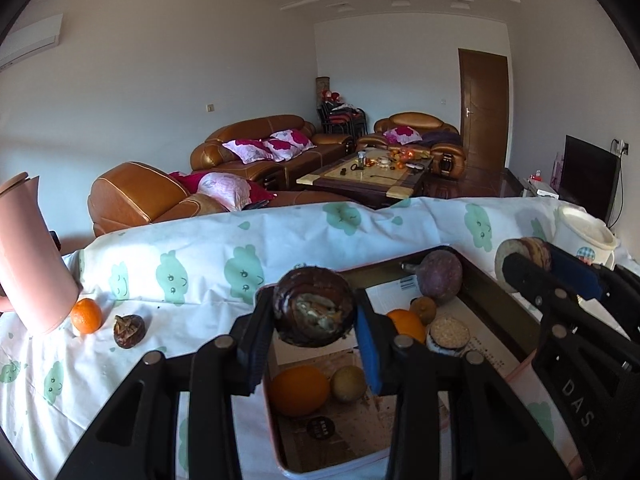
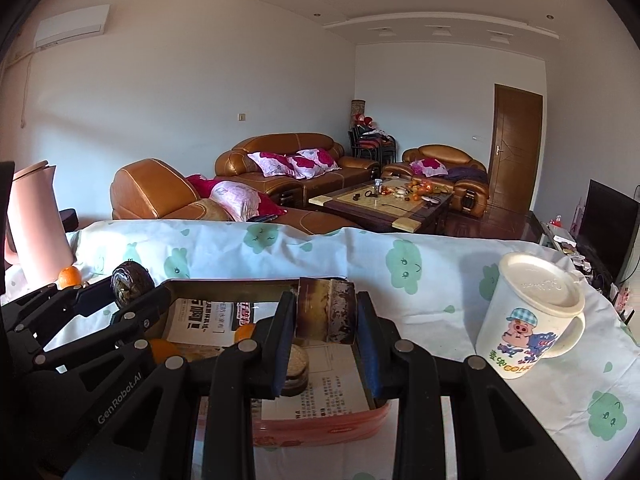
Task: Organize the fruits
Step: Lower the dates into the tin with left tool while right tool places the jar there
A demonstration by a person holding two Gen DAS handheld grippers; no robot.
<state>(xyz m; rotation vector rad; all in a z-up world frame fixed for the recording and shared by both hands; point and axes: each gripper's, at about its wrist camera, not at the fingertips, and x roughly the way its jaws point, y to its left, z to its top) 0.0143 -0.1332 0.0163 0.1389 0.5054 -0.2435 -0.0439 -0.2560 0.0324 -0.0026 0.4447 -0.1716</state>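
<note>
Left wrist view: left gripper (image 1: 314, 344) fingers clamped on a dark brown fruit (image 1: 313, 306), held above the pink tin tray (image 1: 276, 440) of oranges; "DAS" legible on the right gripper (image 1: 532, 268).

Right wrist view: right gripper (image 2: 326, 346) fingers closed on a flat brown slice (image 2: 326, 310) above the tray; "GenRobot.AI" legible on the neighbouring gripper; cartoon-pig mug (image 2: 528, 320) on the worktop.

The left hand-held gripper (image 1: 314, 338) clamps a dark brown fruit (image 1: 314, 306), cut face toward the camera, above a pink-rimmed tray (image 1: 516, 372) on the cloth-covered bench (image 1: 200, 272). In the tray lie two oranges (image 1: 298, 390), a yellowish fruit (image 1: 348, 383) and a purple fruit (image 1: 440, 276). At right, the right hand-held gripper (image 1: 532, 266) grips a round, possibly halved, fruit (image 1: 520, 254). A loose orange (image 1: 86, 315) sits beside a pink jug (image 1: 34, 256).
</note>
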